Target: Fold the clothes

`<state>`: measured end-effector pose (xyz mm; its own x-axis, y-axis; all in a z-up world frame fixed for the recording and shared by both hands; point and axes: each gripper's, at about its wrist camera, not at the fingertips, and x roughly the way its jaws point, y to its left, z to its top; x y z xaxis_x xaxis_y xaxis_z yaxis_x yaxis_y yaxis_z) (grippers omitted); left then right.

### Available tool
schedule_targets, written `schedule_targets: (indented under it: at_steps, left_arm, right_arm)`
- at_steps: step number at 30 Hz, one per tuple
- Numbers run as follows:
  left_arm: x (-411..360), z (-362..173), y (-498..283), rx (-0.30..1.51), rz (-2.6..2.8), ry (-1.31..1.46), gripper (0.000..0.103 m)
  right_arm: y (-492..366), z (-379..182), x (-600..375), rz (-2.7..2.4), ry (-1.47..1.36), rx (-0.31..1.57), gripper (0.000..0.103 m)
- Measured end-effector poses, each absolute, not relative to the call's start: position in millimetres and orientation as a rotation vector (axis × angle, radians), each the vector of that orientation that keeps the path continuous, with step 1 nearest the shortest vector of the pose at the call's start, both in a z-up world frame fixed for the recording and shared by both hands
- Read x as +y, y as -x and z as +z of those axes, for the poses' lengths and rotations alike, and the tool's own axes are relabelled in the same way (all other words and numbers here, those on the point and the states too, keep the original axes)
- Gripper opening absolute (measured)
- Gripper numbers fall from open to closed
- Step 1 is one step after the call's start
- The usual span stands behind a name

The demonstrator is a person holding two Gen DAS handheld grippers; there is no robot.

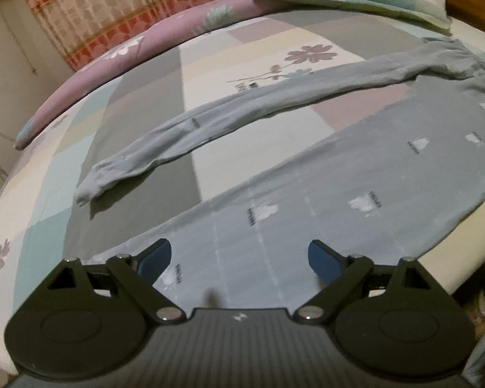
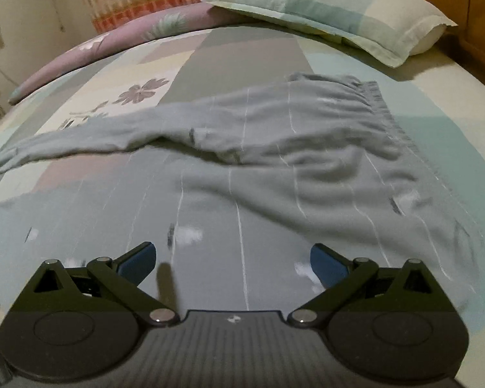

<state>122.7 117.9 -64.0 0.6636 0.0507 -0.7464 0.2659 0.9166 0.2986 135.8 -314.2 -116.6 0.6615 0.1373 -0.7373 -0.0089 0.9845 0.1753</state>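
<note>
Trousers [image 1: 307,174], pale grey, lie spread flat on a patchwork bed [image 1: 139,135], legs stretching left, waistband right. Left tongs [image 1: 239,262] and right tongs [image 2: 232,258] both hover low over the near leg, spread wide, holding nothing. Pinching hem and waistband together should keep the fold straight.

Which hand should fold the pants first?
Probably the left. The left gripper hangs open over the near leg of the grey pants, close to its cuff end. The right gripper, also open, hangs nearer the waistband. A guess only.
</note>
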Motion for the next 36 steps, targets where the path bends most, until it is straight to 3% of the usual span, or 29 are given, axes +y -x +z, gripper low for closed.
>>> schedule_targets:
  at_steps: [8,15,21,36]
  left_arm:
    - [59.8,-51.5,-146.6,0.8,-0.336,-0.312,0.092]
    - [17.5,-84.0,-158.9,0.882,-0.48,-0.258,0.092]
    - [35.2,-107.0,-171.1,0.975,-0.375,-0.167,0.095]
    - [29.4,-87.1,-173.8,1.003,-0.287,-0.122,0.095]
  right_arm:
    - [-150.6,-97.1,-323.9,0.08,-0.213,0.812,0.103]
    - [-182.0,-111.3,-321.5,0.124,-0.232,0.842,0.103]
    - [-172.9,-119.7,-342.2,0.07,-0.254,0.817,0.103]
    - [-176.3,-127.1,-323.3,0.029,-0.095,0.85,0.103]
